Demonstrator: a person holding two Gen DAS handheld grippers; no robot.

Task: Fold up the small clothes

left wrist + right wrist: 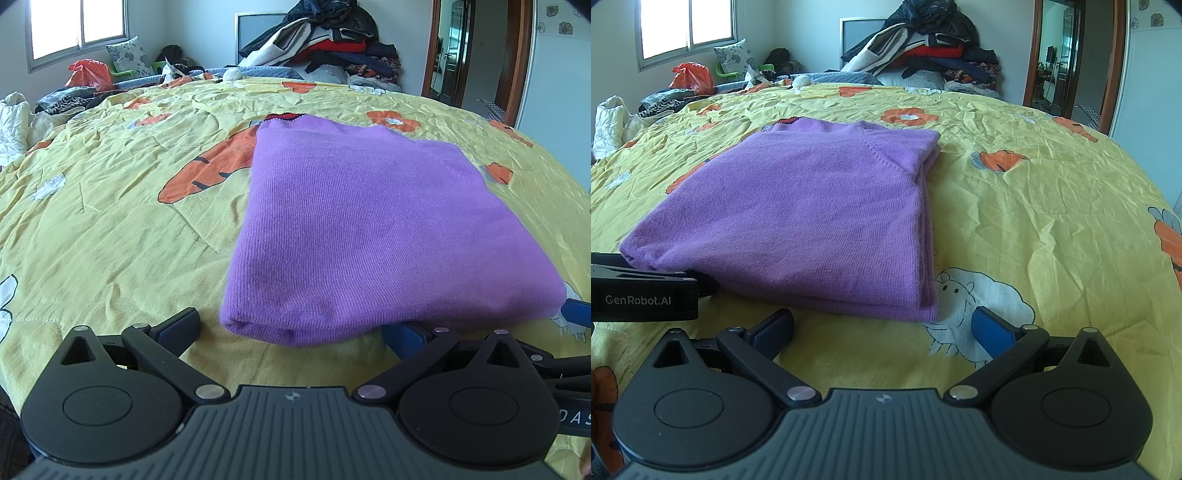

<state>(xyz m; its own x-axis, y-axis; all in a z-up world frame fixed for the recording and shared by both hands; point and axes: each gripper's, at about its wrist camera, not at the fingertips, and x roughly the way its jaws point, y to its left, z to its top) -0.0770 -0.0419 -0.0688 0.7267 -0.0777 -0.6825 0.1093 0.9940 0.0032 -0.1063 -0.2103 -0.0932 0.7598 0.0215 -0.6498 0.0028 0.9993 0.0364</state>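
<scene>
A purple knitted sweater [362, 225] lies folded into a rectangle on the yellow bedspread [110, 206]. It also shows in the right wrist view [798, 218]. My left gripper [291, 328] is open and empty, its fingers wide apart at the sweater's near edge; the right finger tip sits just under the fold. My right gripper [882, 325] is open and empty just in front of the sweater's near right corner. The left gripper's body [642, 291] shows at the left of the right wrist view, by the sweater's near left corner.
A pile of clothes [328, 40] is stacked at the head of the bed. More clothes, an orange bag [90, 74] and a pillow lie at the far left. A doorway [469, 51] stands at the right.
</scene>
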